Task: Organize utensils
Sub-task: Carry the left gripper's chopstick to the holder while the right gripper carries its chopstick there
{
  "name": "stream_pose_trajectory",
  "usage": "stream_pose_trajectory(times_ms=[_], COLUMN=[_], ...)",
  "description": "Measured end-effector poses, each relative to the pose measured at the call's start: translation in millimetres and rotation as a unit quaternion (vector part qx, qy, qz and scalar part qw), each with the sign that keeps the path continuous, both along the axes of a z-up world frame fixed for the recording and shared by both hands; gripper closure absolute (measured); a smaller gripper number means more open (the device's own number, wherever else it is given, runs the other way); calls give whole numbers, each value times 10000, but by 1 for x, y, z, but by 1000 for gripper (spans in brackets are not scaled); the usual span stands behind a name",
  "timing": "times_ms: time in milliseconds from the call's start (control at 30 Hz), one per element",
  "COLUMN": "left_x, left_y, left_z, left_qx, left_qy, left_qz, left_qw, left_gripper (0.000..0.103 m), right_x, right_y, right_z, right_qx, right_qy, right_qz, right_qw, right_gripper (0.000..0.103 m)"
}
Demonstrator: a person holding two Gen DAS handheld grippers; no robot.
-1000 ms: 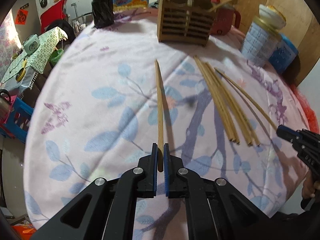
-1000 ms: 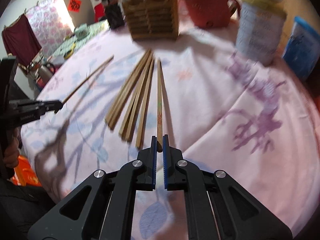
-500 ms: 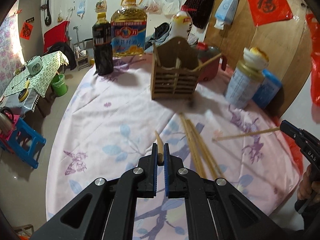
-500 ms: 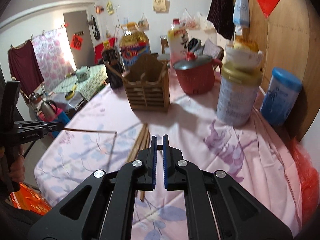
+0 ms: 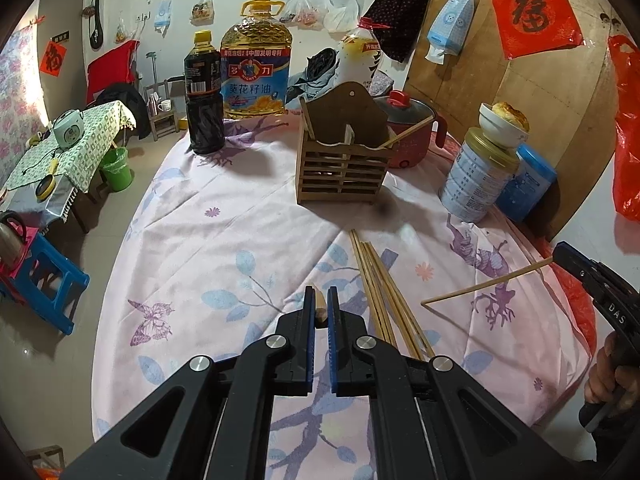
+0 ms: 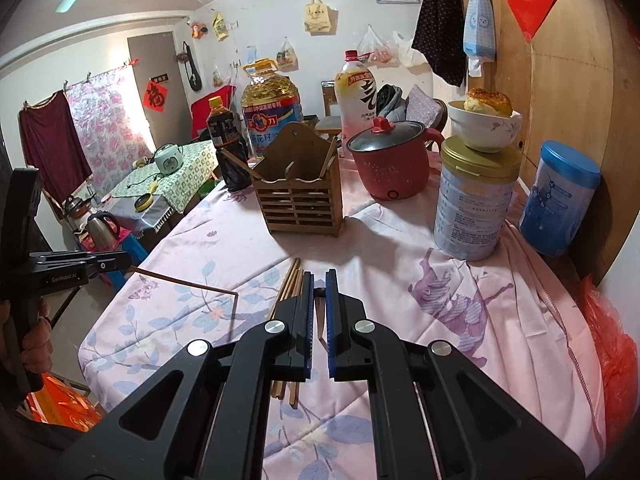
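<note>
Bamboo, pale and slender, makes up every utensil here: my left tongs (image 5: 319,307) are clamped on one chopstick (image 5: 320,304) near its butt end, and my right tongs (image 6: 316,308) are clamped on a second chopstick (image 5: 486,283), which the left view shows jutting from them towards 9 o'clock above the worktop (image 5: 240,240). Both sticks are lifted clear of the cloth. The rest of the loose chopsticks (image 5: 384,296) lie in a rough bundle on the worktop, between the two tongs. The slatted wooden holder (image 5: 342,168) stands at 12 o'clock, upright, with two sticks already leaning in it.

Risks, as I judge them: each stick is gripped at one end only, so its long free length can pivot or slide through the smooth blue pads (image 5: 310,320). A swinging tip could strike the holder's arched back panel or its divider and miss the opening. The holder looks light and could be pushed towards the red pot (image 5: 408,132) just behind it. The floral tablecloth (image 6: 400,248) is soft and creased, so a dropped stick may roll among the bundle. The tall tin (image 5: 476,176) at 2 o'clock carries a bowl (image 5: 504,128) on its lid and could be toppled by a careless sweep.
</note>
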State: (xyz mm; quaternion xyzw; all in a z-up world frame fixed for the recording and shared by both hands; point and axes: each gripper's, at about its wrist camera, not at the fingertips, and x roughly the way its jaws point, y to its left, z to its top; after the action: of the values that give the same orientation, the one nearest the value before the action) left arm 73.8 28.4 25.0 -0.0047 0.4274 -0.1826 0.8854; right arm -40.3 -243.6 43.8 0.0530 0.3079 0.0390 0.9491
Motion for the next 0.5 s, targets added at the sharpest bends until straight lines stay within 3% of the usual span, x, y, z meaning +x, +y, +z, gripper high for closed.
stream_pose_trajectory(times_ms=[500], left_x=[4], left_y=[-11], left_z=[28], left_qx=[-173], left_qy=[-201], left_qz=[-183], left_qw=[9995], left_gripper=[97], right_x=[2], right_y=[0], right_z=[24], right_qx=[-27], right_qy=[-284], right_qz=[88], right_qw=[9996], right_gripper=[97])
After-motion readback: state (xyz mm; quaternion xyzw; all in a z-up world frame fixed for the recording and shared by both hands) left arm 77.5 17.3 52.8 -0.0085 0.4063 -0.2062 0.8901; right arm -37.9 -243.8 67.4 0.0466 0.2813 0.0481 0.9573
